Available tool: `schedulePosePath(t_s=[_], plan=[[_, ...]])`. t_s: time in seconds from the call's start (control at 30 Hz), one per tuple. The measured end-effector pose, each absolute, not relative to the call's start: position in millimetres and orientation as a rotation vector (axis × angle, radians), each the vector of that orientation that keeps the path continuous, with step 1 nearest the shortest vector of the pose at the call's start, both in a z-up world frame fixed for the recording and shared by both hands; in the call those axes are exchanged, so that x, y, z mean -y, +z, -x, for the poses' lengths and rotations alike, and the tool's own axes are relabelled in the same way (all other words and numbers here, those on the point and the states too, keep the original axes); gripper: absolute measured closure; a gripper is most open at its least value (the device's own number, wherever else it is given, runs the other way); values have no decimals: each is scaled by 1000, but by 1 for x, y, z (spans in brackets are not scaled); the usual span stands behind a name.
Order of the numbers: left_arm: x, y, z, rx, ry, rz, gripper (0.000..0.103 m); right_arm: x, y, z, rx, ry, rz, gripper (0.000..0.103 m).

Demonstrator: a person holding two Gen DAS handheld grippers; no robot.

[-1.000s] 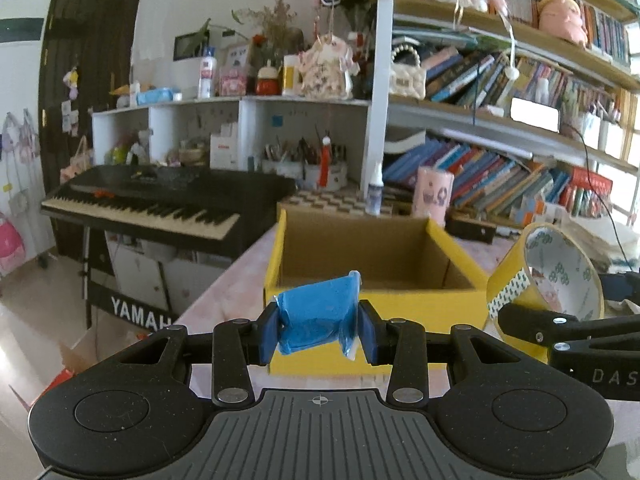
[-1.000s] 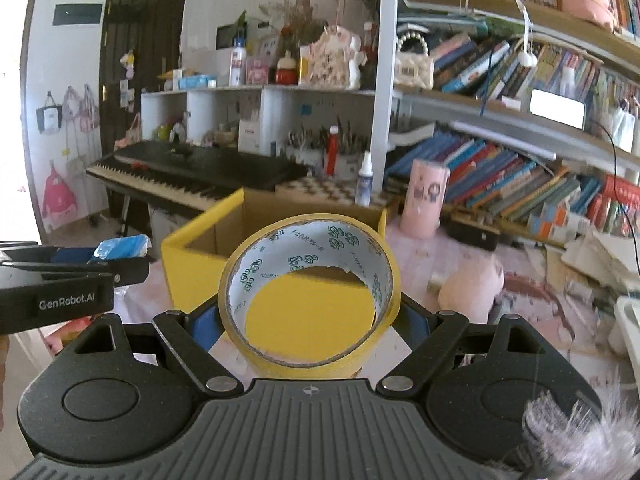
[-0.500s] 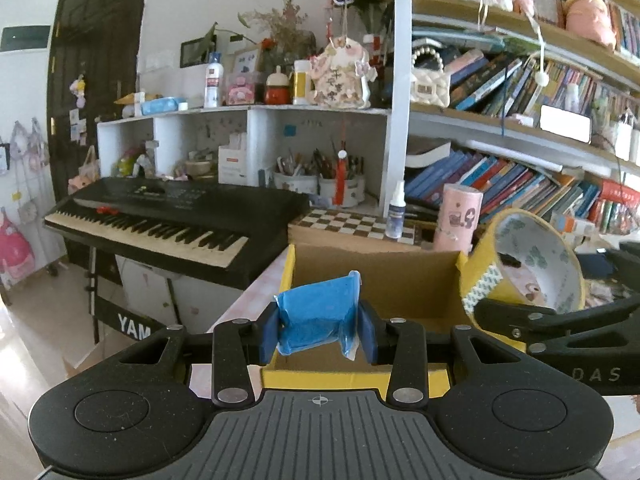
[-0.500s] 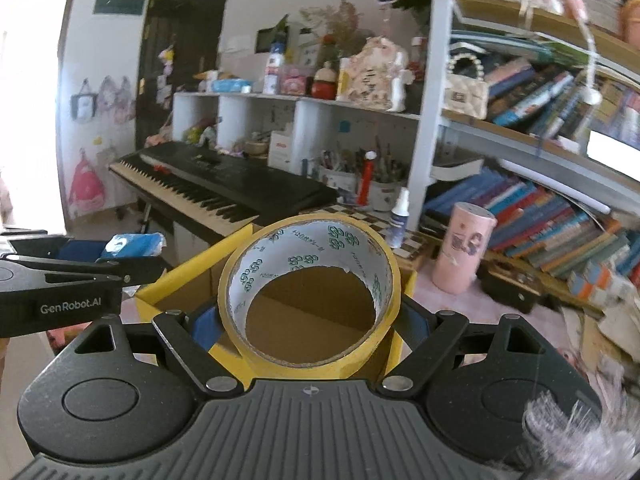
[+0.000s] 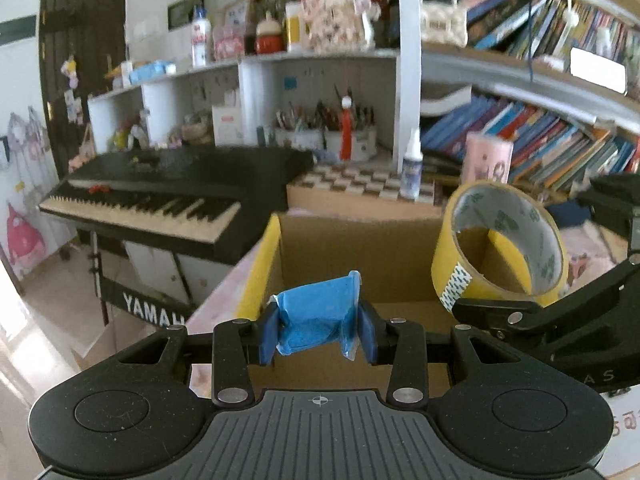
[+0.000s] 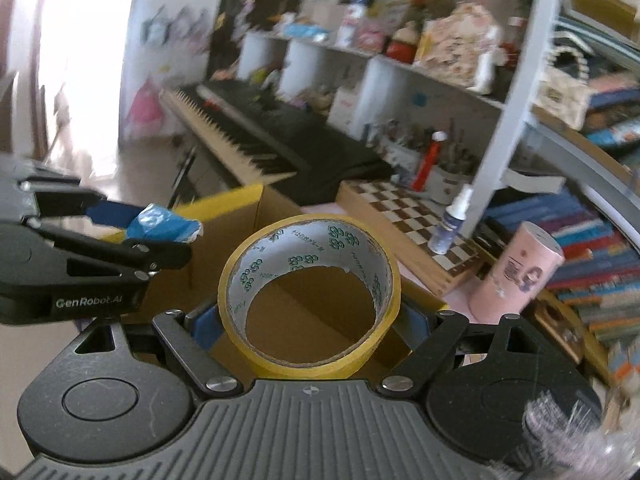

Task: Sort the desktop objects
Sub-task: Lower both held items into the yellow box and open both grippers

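Left gripper (image 5: 318, 330) is clamped on a small blue packet (image 5: 316, 316), crumpled and soft, pinched across its middle with the free edges sticking up past the blue pads; it hangs over the near-left part of the open cardboard box (image 5: 360, 248) with yellow outer walls. Risk here: packet looks flimsy and slippery, so it could slide out sideways before it's well over the opening, and the left yellow wall is close, so a drop now might catch the rim and tip out onto the pink table (image 5: 218, 300) or down toward the keyboard (image 5: 160, 200) side. Moving right, the right gripper (image 6: 308, 320) is holding a yellow tape roll (image 6: 310, 296) by its outer sides, jaws spread wide around it, hole facing the camera, held above the box interior. Roll is rigid and round, gripped on curved faces only, so it can rotate or pop out if tilted; once let go it may roll or bounce in the bare box. In the left view the roll sits just beside the left fingers, so the two tools could bump if both lower together. Farther right, the pink cylinder (image 6: 518, 276) and small bottle (image 6: 452, 224) stand beyond the box, well apart, low risk
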State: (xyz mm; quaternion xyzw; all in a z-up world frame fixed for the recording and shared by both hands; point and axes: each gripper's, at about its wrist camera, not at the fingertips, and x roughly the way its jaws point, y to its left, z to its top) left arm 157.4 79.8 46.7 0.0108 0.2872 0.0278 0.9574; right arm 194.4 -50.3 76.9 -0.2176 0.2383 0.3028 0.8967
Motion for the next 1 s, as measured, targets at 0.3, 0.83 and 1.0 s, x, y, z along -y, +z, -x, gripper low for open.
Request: schedulePosePath(t_s=[0.3,0.83,1.0], plan=[[-65,21,-183,-700,55,-66,64,38,46,-239,-583,781,675,18],[-59,7,-192,-773,70,-85,63,12,13,-266,-686,994,947,18],[-59,6,-191,-784,66,-89,54,10,11,-264,-706,1012,976,18]])
